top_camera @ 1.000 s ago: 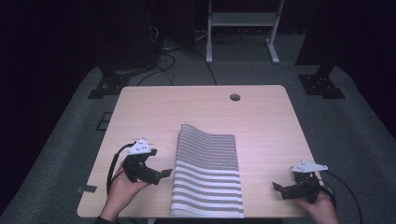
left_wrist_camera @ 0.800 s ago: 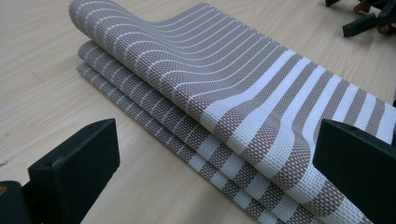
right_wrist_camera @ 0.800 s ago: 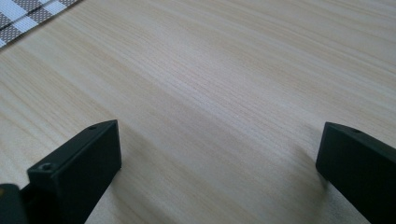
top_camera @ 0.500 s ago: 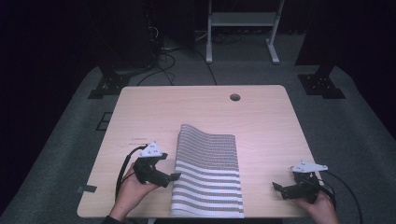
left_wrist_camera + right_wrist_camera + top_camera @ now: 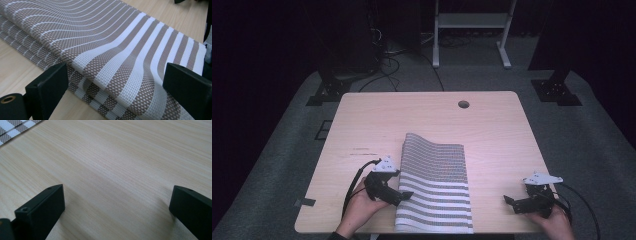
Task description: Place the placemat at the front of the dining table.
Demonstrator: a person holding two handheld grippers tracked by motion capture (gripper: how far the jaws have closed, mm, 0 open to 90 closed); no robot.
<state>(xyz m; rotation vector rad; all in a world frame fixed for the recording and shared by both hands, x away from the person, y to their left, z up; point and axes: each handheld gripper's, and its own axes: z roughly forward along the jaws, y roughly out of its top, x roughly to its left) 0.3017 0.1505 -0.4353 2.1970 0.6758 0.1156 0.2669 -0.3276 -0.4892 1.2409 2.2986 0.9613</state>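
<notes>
Since a second ago, the left tool point(image 5: 404, 195) has slid in from beside the striped cloth point(image 5: 434, 187) to its left edge, and its jaws have just been closing a little. The right tool point(image 5: 511, 202) has stayed where it was.

Now the left tool's tips overlap the cloth's left border in the high view, about a third of the way up from the near end. In the left gripper view point(image 5: 115, 82) its jaws stand wide, with the folded edge of the cloth point(image 5: 120, 50) directly ahead and between them; the pads do not press on it. The cloth lies in several stacked layers there, and the top layer is slightly raised and wavy ahead of the tool.

To the right of the cloth and well apart from it, the right tool rests low over bare wood of the tabletop point(image 5: 492, 130). Its jaws point(image 5: 116, 207) are spread wide with nothing between them, and a corner of the cloth point(image 5: 17, 127) shows far ahead and to the left of them.
</notes>
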